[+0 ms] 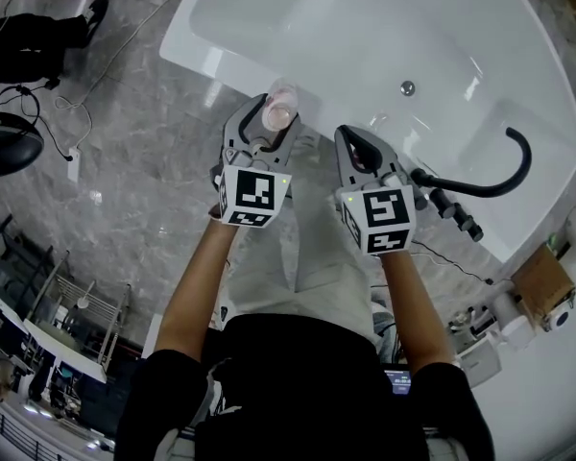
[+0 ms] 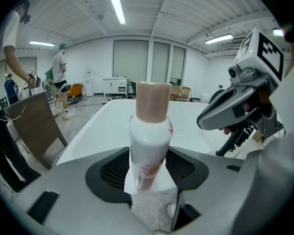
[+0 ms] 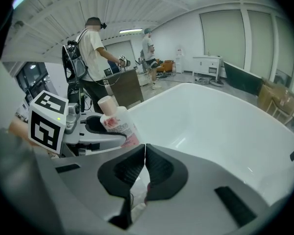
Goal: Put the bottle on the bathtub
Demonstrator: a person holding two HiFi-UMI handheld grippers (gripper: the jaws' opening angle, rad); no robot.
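A white bottle (image 1: 279, 107) with a pale pink cap stands upright between the jaws of my left gripper (image 1: 269, 123), which is shut on it, just over the near rim of the white bathtub (image 1: 221, 60). In the left gripper view the bottle (image 2: 148, 141) rises straight up from the jaws, with red print low on its side. My right gripper (image 1: 357, 150) is shut with nothing in it, a little right of the left one, above the tub's near rim. From the right gripper view the bottle (image 3: 118, 125) shows at the left, with the tub (image 3: 225, 131) beyond it.
A black hand shower and hose (image 1: 480, 188) lie on the tub's right rim. A drain (image 1: 407, 88) sits in the basin. Boxes and fittings (image 1: 542, 281) crowd the floor at right. Cables (image 1: 67, 113) trail on the marble floor at left. People (image 3: 95, 53) stand in the room behind.
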